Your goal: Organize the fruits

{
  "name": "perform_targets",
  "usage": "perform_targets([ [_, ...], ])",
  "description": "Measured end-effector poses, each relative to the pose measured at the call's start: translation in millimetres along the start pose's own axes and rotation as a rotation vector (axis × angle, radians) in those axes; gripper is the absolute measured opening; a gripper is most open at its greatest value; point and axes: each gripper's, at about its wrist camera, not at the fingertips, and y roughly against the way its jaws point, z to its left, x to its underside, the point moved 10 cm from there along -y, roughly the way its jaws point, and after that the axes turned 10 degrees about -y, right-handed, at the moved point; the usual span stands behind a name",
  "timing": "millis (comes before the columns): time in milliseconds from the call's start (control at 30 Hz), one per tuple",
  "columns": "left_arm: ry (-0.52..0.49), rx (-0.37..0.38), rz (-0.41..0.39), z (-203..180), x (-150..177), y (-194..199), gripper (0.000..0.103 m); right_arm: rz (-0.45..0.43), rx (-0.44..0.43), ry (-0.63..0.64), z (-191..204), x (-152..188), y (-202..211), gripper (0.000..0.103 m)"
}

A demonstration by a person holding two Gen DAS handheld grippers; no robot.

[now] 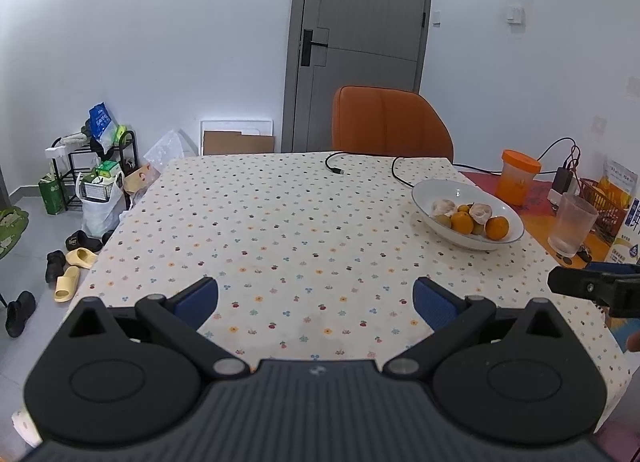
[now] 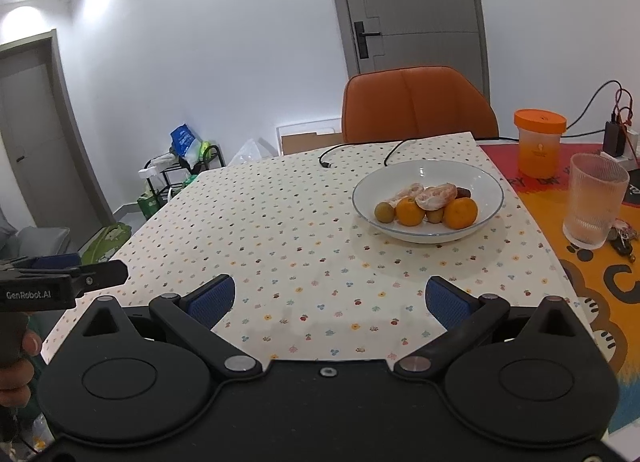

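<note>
Right up front, the right black gripper with blue pads (image 2: pixel 330 298) has its jaws wide apart on nothing, same as the left black gripper (image 1: pixel 316 298). All the fruit sits in the shallow white blue-rimmed bowl (image 2: pixel 490 181), upper right: whole oranges (image 2: pixel 461 213), peeled segments (image 2: pixel 436 196), small greenish ones (image 2: pixel 383 211). Could be sorted or waiting, can't tell.

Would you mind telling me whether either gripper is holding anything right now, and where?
Nothing is held: the left gripper and right gripper are both open and empty.
</note>
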Motion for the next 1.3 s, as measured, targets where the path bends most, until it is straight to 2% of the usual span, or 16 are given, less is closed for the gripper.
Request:
perform_targets([
  [1300,-0.002,0.014,-0.004,-3.6,2.8,-2.1,0.103,0.007,0.003,0.028,5.6,5.5,-2.0,0.103],
])
